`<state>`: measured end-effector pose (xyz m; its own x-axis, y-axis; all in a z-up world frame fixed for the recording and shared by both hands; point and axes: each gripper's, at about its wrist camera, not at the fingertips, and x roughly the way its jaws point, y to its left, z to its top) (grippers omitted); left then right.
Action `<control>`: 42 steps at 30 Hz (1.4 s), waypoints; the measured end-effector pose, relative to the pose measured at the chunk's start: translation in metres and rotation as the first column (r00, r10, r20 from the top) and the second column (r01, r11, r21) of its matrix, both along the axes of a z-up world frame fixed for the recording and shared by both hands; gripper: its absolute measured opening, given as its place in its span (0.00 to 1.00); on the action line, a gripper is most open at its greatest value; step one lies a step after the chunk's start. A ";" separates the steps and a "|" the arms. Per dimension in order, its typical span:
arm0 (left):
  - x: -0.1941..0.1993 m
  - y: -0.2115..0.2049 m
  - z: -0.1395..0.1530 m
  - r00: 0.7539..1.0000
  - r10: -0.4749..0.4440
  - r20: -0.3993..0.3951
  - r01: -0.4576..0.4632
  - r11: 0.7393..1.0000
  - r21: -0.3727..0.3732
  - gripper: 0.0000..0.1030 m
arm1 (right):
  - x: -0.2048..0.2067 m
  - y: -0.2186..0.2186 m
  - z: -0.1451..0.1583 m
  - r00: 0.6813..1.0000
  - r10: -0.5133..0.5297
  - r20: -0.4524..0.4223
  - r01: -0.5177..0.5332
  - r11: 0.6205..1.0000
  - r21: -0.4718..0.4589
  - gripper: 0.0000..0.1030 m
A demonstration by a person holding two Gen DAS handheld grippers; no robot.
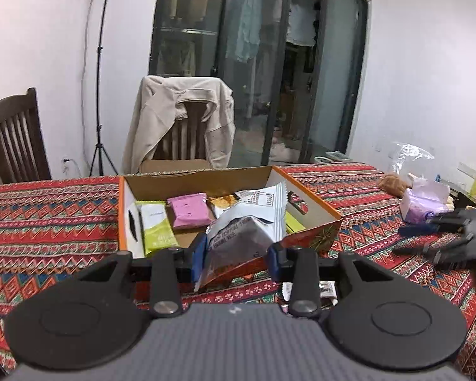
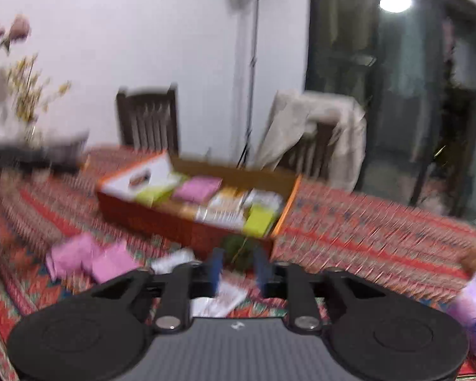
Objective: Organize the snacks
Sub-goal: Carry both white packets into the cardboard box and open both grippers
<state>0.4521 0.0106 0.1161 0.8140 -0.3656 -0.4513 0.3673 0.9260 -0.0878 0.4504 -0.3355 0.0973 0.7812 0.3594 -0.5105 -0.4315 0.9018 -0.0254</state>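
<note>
Left wrist view: the left claw (image 1: 236, 254) pinches a grey-white snack packet (image 1: 250, 222) between its blue pads. The packet's lower end is hidden behind the claw; its serrated top edge points to the upper right of the frame, long axis steeply tilted, and it covers part of the box (image 1: 314, 216) behind it. The print on it is upside down and too small to read. The open cardboard box stands at centre on the patterned worktop (image 1: 47, 209), holding a green packet (image 1: 157, 225), a pink packet (image 1: 190, 211) and others half hidden. At the right edge a gloved hand (image 1: 466, 238) is cut off.

Right wrist view: heavily blurred. The right claw (image 2: 239, 268) stands narrowly parted around something dark green (image 2: 238, 250); whether the pads press on it cannot be told. Two pink packets (image 2: 92, 260) lie at lower left, before the box (image 2: 161, 219).
</note>
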 end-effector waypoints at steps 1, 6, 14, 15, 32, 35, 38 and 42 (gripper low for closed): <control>0.001 0.001 -0.003 1.000 -0.003 -0.002 0.003 1.000 0.004 0.37 | 0.003 0.000 -0.009 1.000 -0.003 -0.026 0.003 1.000 -0.013 0.56; 0.003 0.006 -0.017 0.999 -0.001 -0.034 0.002 1.000 0.025 0.37 | 0.004 -0.005 -0.058 0.979 0.056 -0.195 -0.064 0.997 -0.033 0.56; -0.015 0.009 -0.007 1.000 -0.003 -0.001 0.003 0.999 0.035 0.37 | -0.012 -0.004 -0.062 0.981 0.050 -0.187 -0.054 0.998 -0.016 0.42; -0.016 0.011 -0.003 1.000 -0.007 0.009 0.007 0.999 0.032 0.37 | -0.013 -0.007 -0.056 0.983 0.058 -0.172 -0.057 0.998 0.010 0.42; 0.196 -0.024 -0.051 0.928 0.182 -0.326 -0.187 0.982 0.015 0.40 | 0.227 0.112 0.002 0.961 0.058 -0.269 -0.007 0.982 0.188 0.43; 0.211 -0.016 -0.063 0.911 0.183 -0.370 -0.202 0.979 -0.014 0.53 | 0.261 0.124 -0.026 0.937 0.007 -0.348 0.068 0.977 0.202 0.48; 0.210 -0.013 -0.062 0.917 0.183 -0.354 -0.200 0.980 -0.012 0.68 | 0.265 0.130 -0.036 0.928 0.032 -0.370 0.065 0.967 0.246 0.55; 0.202 -0.004 -0.055 0.916 0.191 -0.353 -0.217 0.976 -0.034 0.71 | 0.258 0.131 -0.031 0.942 0.015 -0.335 0.066 0.972 0.227 0.60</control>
<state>0.6539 0.0070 0.0613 0.6722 -0.2499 -0.6969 0.1057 0.9641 -0.2437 0.7080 -0.2043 0.0665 0.5915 0.4810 -0.6470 -0.3556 0.8759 0.3261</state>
